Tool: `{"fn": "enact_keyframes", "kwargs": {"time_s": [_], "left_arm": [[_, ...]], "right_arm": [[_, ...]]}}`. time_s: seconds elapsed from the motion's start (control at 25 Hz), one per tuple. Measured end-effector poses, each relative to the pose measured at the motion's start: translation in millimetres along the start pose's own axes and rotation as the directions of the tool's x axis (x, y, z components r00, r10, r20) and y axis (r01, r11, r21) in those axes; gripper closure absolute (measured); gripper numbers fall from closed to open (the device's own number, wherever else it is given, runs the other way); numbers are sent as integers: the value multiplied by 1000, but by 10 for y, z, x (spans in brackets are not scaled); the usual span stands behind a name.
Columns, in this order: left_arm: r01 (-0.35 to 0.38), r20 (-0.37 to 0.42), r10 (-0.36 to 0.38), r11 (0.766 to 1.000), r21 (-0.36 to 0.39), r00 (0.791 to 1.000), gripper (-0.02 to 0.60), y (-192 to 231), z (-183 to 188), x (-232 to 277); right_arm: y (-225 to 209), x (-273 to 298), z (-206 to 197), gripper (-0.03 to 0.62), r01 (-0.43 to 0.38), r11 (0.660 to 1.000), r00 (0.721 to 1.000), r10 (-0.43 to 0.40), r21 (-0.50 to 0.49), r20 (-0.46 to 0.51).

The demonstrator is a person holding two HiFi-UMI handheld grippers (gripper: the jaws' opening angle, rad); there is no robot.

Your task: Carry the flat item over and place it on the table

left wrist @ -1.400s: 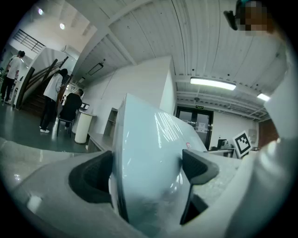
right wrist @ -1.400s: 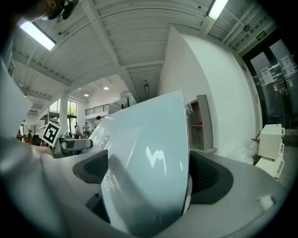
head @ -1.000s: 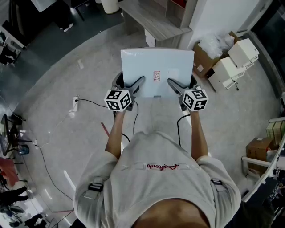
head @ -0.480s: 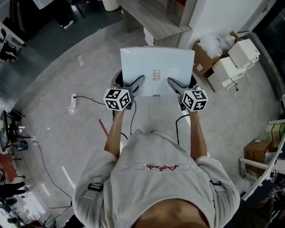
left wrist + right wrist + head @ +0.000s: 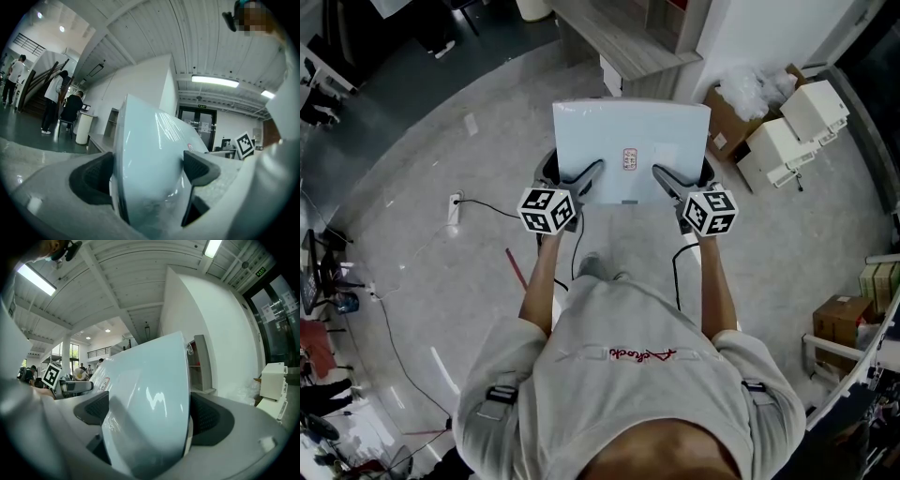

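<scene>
In mid-air ahead of the person: the flat board (image 5: 630, 150), pale blue and glossy, lying roughly level over the grey floor (image 5: 422, 169), not resting on anything.
Board's hold: gripped along its near edge at two spots, one towards each near corner.
Left gripper (image 5: 586, 178): clenched on the board; in the left gripper view the board's edge fills the gap, with a dark pad pressed to each face.
Right gripper (image 5: 667, 180): likewise clamped on the board; in the right gripper view both pads sit tight against the sheet.
Marker cubes: one on each gripper, left (image 5: 549, 209) and right (image 5: 710, 209), at about the same level, just behind the board's near edge.
Label (image 5: 630, 159): a small red-printed sticker on the board's upper face, between the two grippers; its print is too small to read.
Table (image 5: 609, 33): grey wood, straight ahead, just beyond the board's far edge in the head view.
Boxes: white ones (image 5: 797, 127) and a cardboard one (image 5: 727, 127) on the floor to the right of the board.
Power strip (image 5: 457, 217): on the floor to the left, with a dark cord running from it.
Other people (image 5: 56, 101): standing far off, seen in the left gripper view.
</scene>
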State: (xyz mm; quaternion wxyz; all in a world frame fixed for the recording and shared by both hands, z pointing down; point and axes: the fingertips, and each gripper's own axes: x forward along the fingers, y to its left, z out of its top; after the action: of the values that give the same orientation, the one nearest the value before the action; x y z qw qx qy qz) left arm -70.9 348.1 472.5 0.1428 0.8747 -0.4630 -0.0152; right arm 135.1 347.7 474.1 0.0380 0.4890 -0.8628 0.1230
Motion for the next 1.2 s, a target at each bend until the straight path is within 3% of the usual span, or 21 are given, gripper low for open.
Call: {"fn": "enact_keyframes", "kwargs": {"time_s": [0.56, 1.2], "left_arm": [[17, 6, -17, 1000, 2, 1000, 100, 257, 80, 600], [31, -1, -31, 999, -14, 1000, 100, 1289, 544, 2011]], "right_arm": [[-419, 452, 116, 43, 18, 1000, 1000, -18, -5, 7], [-1198, 1978, 605, 43, 36, 999, 999, -36, -9, -6]]}}
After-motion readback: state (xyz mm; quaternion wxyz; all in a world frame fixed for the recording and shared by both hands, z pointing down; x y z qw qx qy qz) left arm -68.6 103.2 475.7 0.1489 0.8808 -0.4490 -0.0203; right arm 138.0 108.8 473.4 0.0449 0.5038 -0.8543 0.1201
